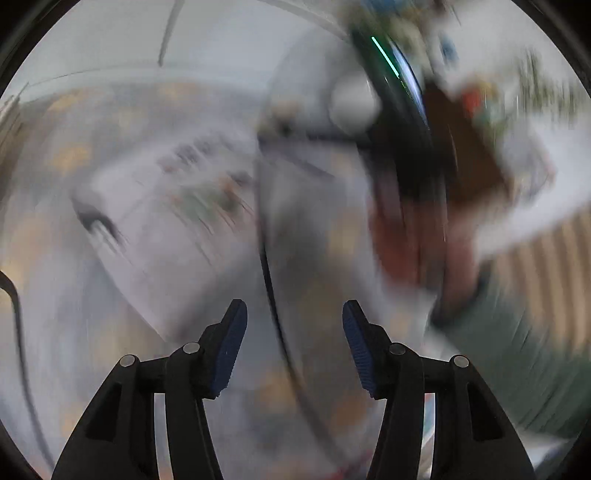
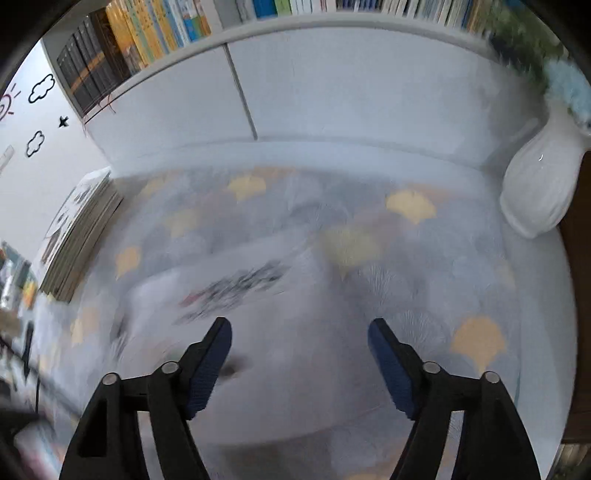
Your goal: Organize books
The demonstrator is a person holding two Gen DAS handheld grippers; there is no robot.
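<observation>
In the right wrist view a white book [image 2: 266,332] with dark printing on its cover lies flat on the leaf-patterned tablecloth [image 2: 413,206]. My right gripper [image 2: 299,326] hovers over it, open, with nothing pressed between its blue pads. The left wrist view is heavily blurred. There my left gripper [image 1: 295,308] is open and empty above the same cloth. A white book [image 1: 166,229] lies to its upper left. The other gripper [image 1: 399,122], a person's hand [image 1: 402,243] and a green sleeve [image 1: 517,354] fill the right side.
A stack of books [image 2: 79,240] lies at the table's left edge. A white cabinet [image 2: 332,96] runs along the back, under a shelf of upright books [image 2: 147,33]. A white vase [image 2: 535,184] stands at the right, with a plant [image 2: 524,40] above it.
</observation>
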